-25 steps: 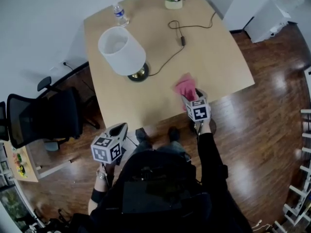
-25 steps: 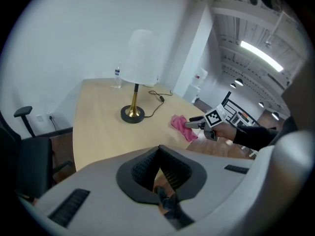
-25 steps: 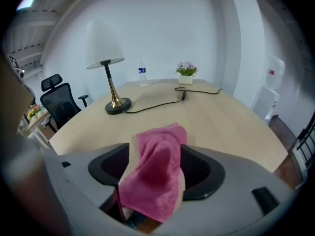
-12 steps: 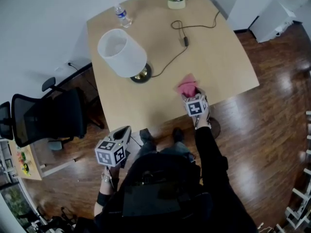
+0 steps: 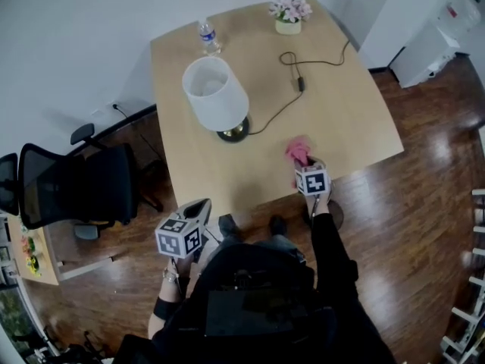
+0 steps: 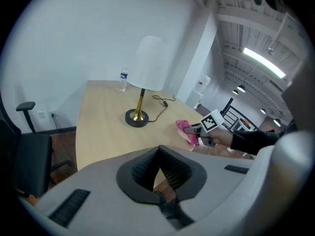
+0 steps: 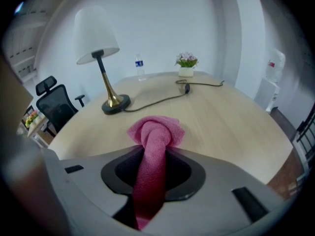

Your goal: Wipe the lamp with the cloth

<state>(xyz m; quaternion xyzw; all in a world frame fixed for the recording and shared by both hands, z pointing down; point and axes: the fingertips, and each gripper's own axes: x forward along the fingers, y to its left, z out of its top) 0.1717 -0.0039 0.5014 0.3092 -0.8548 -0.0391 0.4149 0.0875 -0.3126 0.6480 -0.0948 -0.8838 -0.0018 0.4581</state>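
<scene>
The lamp (image 5: 216, 93) with a white shade and a brass base stands upright on the pale wooden table (image 5: 348, 123); it also shows as the lamp (image 6: 147, 65) and the lamp (image 7: 96, 31). A pink cloth (image 5: 298, 150) lies bunched near the table's front right edge. My right gripper (image 5: 305, 162) is down on it, and its jaws have just been closing. They are shut on the cloth (image 7: 155, 132), which runs as a thick fold between the pads. My left gripper (image 5: 200, 205) hangs off the table's front left, shut and empty, far from the lamp.
A black power cord (image 5: 292, 101) runs from the lamp base across the table. A water bottle (image 5: 207, 36) and a small flower pot (image 5: 289, 14) stand at the far edge. A black office chair (image 5: 72, 188) stands left of the table.
The right gripper came down onto the pink cloth and its jaws closed on it, bunching the cloth. The left gripper stayed where it was.
</scene>
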